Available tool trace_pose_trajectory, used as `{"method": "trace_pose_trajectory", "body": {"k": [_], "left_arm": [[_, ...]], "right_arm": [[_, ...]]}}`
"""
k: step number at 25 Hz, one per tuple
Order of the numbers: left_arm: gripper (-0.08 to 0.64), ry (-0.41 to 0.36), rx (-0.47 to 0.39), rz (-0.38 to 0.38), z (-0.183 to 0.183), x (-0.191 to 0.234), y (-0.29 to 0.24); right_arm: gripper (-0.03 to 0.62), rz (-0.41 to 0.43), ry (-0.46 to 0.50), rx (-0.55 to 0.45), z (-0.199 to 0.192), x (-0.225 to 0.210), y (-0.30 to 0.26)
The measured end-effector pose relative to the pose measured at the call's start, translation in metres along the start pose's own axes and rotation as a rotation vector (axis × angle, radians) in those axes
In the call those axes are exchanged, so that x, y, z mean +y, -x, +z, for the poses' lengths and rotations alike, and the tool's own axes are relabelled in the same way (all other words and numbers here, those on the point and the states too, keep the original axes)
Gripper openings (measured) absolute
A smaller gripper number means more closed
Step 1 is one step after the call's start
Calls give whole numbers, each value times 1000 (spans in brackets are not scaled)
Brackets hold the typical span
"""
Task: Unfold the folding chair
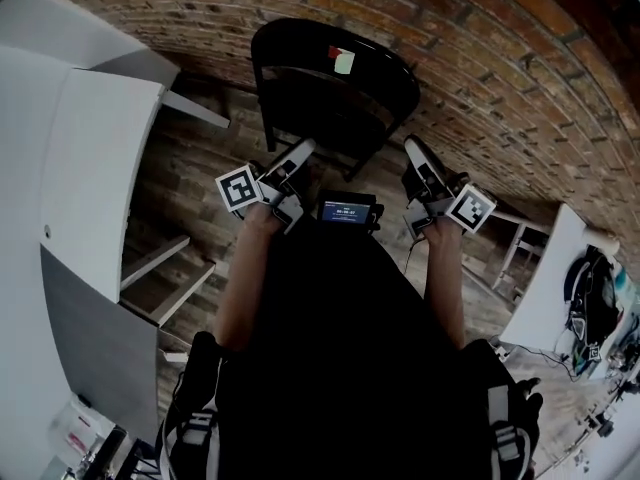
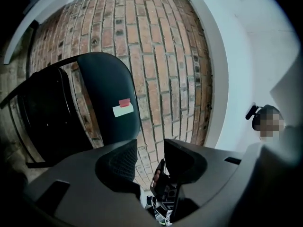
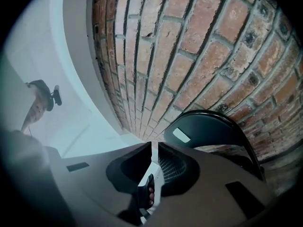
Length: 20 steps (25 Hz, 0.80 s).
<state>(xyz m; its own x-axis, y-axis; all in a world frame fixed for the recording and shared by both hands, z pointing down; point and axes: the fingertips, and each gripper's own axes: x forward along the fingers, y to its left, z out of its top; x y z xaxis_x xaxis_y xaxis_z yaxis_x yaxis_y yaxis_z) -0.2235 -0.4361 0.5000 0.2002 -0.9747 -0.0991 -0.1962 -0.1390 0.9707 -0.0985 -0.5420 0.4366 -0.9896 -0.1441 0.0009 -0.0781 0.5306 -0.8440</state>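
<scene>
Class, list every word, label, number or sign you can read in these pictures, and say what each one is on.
Red and white stickers on the chair back: no print readable.
Screen at the person's chest: a row of digits, too blurred to read.
Marker cubes: black-and-white square patterns, no words.

Indoor workroom, studio or lab sort rather than a lived-in home. Bare brick wall [image 1: 480, 58], wood-plank floor [image 1: 185, 183]. Plain white tables [image 1: 100, 158] at the left. Another white table [image 1: 545, 288] at the right, with dark gear [image 1: 590, 303] on it. Black folding chair [image 1: 330, 78] stands against the brick.
</scene>
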Motion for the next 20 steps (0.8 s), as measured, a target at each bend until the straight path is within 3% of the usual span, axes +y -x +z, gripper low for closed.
{"method": "trace_pose_trajectory", "body": {"k": [8,20], "left_arm": [[172,49,-4,-18,27,12,-13],[172,108,24,-23,26,28,-20]], "right_arm": [[28,-22,21,30,12,-13,-16],[28,-65,45,55,19,-27,-32]]}}
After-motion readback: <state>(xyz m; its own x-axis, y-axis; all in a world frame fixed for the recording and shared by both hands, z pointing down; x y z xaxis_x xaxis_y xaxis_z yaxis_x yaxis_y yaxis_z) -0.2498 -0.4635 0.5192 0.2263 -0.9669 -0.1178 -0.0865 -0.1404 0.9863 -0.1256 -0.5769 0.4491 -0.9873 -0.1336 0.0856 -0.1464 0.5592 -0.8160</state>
